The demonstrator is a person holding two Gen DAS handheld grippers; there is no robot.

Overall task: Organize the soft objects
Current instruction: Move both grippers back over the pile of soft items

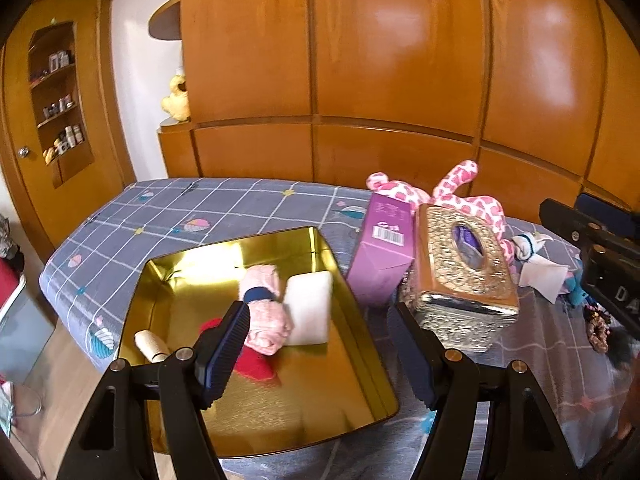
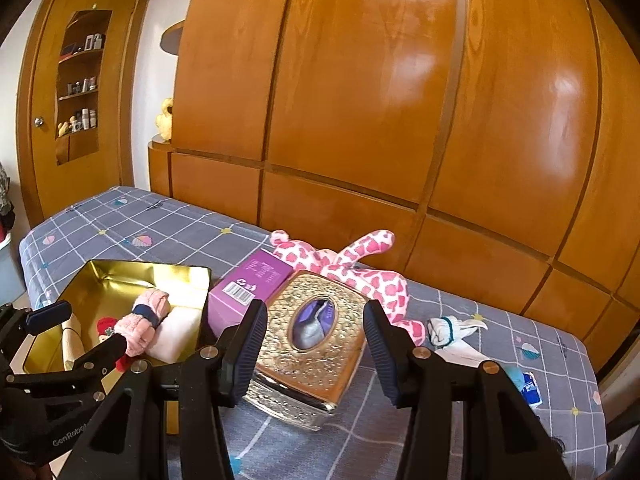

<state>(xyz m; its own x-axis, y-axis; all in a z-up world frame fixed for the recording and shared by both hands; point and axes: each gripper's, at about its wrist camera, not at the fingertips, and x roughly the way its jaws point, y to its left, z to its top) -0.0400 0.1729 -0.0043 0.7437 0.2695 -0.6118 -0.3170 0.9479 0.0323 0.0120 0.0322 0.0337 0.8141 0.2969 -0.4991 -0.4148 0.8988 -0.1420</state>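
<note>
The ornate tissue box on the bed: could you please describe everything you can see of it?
The tissue box is a rectangular, shiny gold-toned case with embossed floral relief, apparently metal. An oval opening in its lid shows purple and white tissue packaging inside. It sits lid-up on the grey checked bedsheet, tight against the purple carton, with the pink spotted plush toy behind it.
</note>
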